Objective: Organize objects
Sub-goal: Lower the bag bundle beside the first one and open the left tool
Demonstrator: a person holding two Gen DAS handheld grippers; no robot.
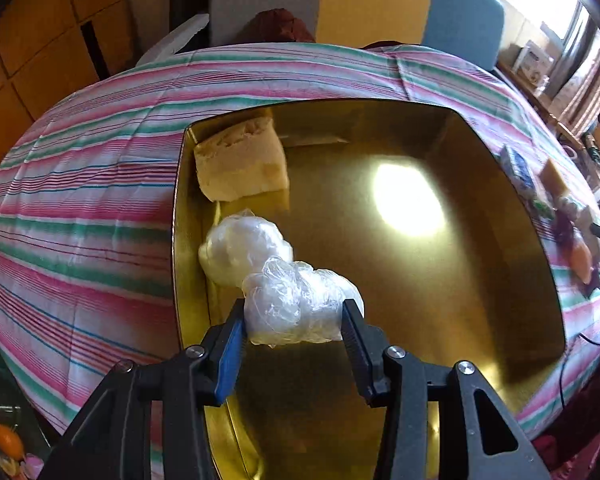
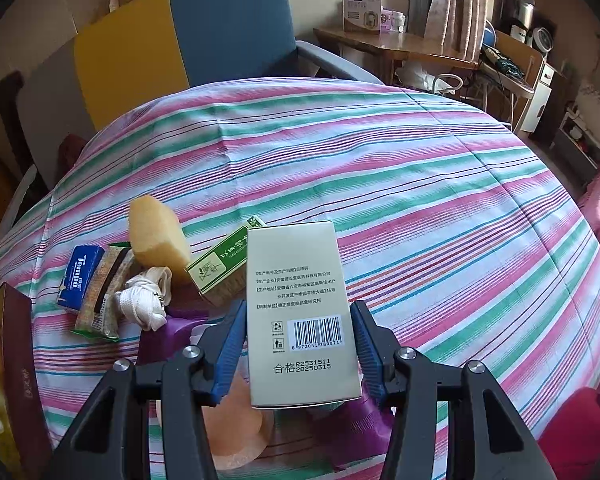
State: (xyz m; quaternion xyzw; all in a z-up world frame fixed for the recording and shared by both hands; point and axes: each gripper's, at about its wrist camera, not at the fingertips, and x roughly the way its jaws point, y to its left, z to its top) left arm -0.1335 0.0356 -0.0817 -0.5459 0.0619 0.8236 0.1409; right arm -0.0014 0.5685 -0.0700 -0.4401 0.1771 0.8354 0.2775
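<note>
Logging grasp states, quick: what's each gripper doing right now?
Left gripper: closed on the plastic-wrapped bundle, over the gold tin.
Right gripper: closed on the beige carton.

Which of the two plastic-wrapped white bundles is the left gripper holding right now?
The crinkly wrapped bundle, pinched in the left gripper over the gold tin. The smoother round bundle lies loose in the tin's left side, below the sponge block.

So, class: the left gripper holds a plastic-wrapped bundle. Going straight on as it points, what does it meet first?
Probably the other wrapped white ball lying in the gold tray, just beyond the held bundle; depth is uncertain.
</note>
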